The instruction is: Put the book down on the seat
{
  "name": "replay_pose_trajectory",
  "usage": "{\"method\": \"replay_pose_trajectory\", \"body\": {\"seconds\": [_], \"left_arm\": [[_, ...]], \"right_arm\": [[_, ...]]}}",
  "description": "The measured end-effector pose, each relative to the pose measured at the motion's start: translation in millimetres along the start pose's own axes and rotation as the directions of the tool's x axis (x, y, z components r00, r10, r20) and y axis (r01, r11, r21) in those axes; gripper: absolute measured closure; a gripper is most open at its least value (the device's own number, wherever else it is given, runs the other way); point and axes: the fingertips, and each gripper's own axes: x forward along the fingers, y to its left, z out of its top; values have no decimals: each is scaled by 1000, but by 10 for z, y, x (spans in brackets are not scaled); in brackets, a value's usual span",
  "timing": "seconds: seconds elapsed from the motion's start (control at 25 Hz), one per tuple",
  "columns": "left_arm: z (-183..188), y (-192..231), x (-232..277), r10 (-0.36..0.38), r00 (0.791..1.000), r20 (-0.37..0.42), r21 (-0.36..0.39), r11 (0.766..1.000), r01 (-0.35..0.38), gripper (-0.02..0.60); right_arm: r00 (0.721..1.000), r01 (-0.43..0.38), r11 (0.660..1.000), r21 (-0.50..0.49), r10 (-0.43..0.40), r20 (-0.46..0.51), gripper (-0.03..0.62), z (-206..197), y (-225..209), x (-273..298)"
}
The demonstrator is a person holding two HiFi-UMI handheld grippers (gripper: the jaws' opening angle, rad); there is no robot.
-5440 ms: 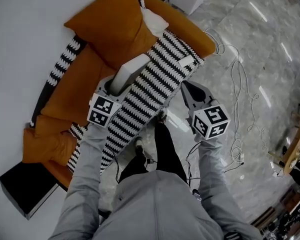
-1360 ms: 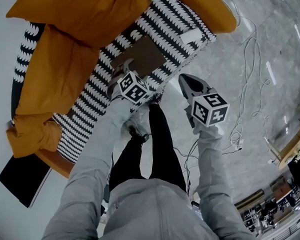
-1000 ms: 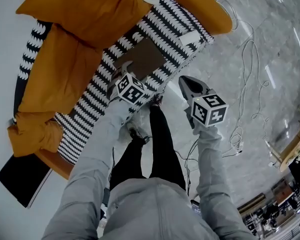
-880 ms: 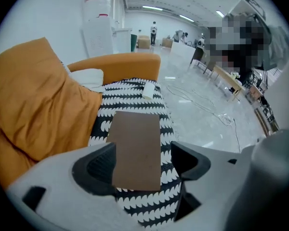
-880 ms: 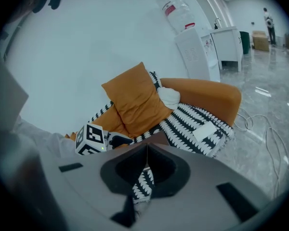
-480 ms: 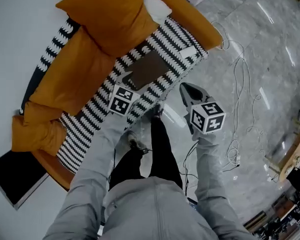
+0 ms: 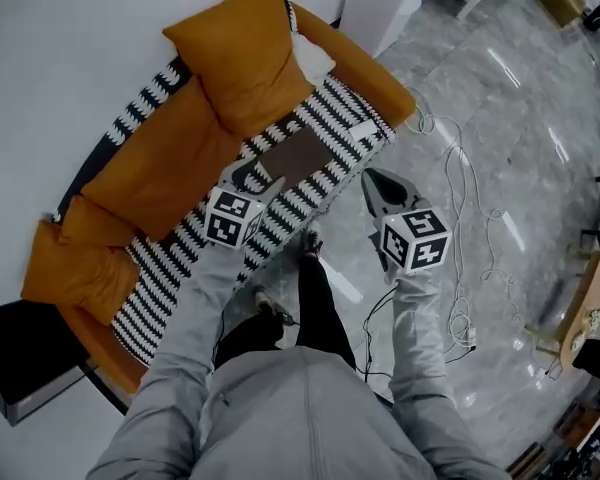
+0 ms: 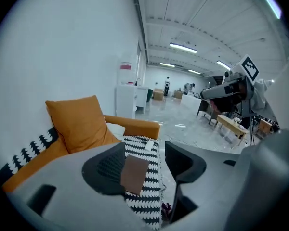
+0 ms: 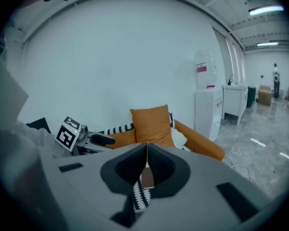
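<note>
The grey marble floor (image 7: 500,118) carries loose cables (image 7: 467,183). An orange sofa (image 7: 365,63) stands against the white wall. A black-and-white throw (image 7: 180,268) covers its seat (image 7: 325,118) and hangs over the front edge. An orange cushion (image 7: 245,53) leans upright against the back.

The brown book (image 7: 292,158) lies flat on the throw, on the seat in front of that cushion, toward the armrest end. Nothing touches it.

The left tool (image 7: 252,175) is held above the seat, near the book's nearer corner. In the left gripper view the left tool (image 8: 149,165) has its jaws wide apart. They have just been closing a little, and nothing is between them; the book (image 8: 135,174) shows through the gap, well beyond.

The right tool (image 7: 378,190) hangs over the floor just off the sofa's front. In the right gripper view the right tool (image 9: 147,162) has its jaws pressed together and holds nothing.
</note>
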Motion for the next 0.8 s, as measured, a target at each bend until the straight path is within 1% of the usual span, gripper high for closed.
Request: {"method": "replay_pose_trajectory", "body": {"seconds": [0.12, 0.28, 0.36, 0.56, 0.64, 0.72, 0.8], "left_arm": [[138, -53, -297, 9, 999, 47, 23, 1000, -11, 316], [341, -86, -717, 19, 992, 123, 67, 997, -28, 374], [405, -109, -954, 24, 989, 145, 82, 996, -37, 403], [506, -124, -1498, 48, 984, 171, 105, 992, -67, 521], [540, -170, -1697, 46, 982, 181, 132, 989, -71, 535], [578, -228, -1869, 51, 981, 189, 180, 980, -86, 548], [642, -301, -2044, 49, 976, 210, 208, 974, -94, 555]], "right_arm": [[999, 16, 1000, -19, -15, 39, 565, 135, 184, -203], [996, 35, 998, -60, -30, 87, 565, 337, 454, -439], [993, 45, 996, -80, -35, 114, 565, 443, 618, -584], [982, 76, 989, -130, -51, 181, 565, 725, 1017, -950], [978, 90, 985, -149, -59, 201, 565, 805, 1171, -1110], [973, 104, 981, -163, -67, 219, 565, 863, 1304, -1266], [970, 116, 978, -172, -74, 233, 565, 901, 1421, -1400]]}}
